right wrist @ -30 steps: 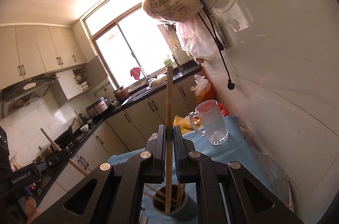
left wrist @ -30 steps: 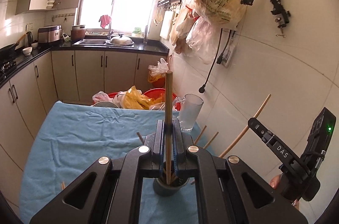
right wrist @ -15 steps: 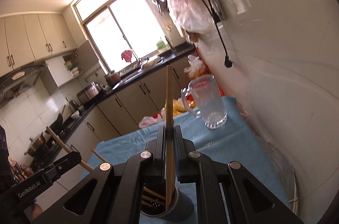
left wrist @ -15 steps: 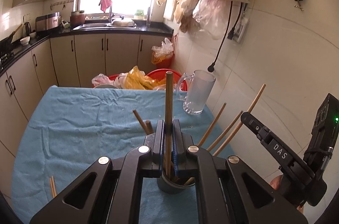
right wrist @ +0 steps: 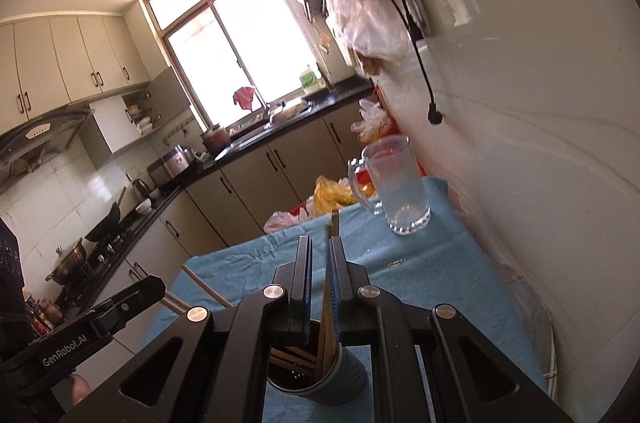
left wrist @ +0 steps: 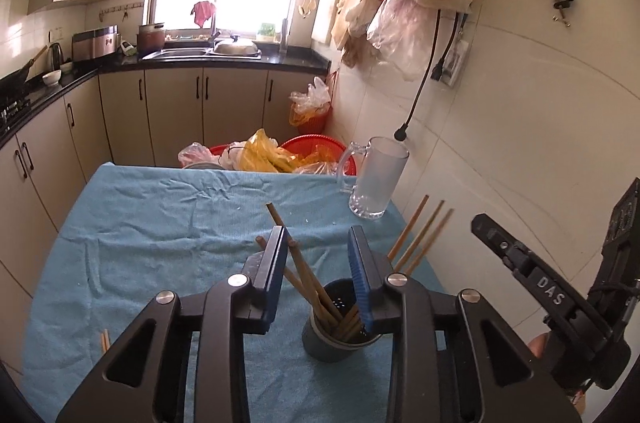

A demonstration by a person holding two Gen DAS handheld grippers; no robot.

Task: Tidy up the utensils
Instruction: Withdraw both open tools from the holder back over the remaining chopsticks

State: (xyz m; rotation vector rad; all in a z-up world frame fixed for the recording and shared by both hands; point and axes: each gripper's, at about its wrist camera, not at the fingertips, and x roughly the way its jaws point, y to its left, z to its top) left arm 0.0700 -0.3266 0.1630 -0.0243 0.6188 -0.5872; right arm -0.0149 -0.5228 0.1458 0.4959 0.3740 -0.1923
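A dark grey perforated utensil holder (left wrist: 334, 337) stands on the blue tablecloth (left wrist: 160, 223), with several wooden chopsticks (left wrist: 308, 275) leaning in it. My left gripper (left wrist: 319, 239) is open right above the holder, its blue pads either side of the chopsticks. The holder also shows in the right wrist view (right wrist: 320, 379). My right gripper (right wrist: 320, 247) is just above it, jaws slightly parted, with one chopstick (right wrist: 331, 271) standing loose between them, its lower end in the holder. Two loose chopsticks (left wrist: 105, 341) lie at the cloth's left edge.
A glass mug (left wrist: 376, 179) stands at the far right of the table by the tiled wall (left wrist: 520, 143). Red baskets with plastic bags (left wrist: 280, 155) sit behind the table. Kitchen cabinets (left wrist: 200, 111) and a sink lie beyond.
My left gripper opened and let its chopstick drop into the holder. My right gripper's jaws parted and its chopstick slid down into the holder. Both grippers tilted downward.
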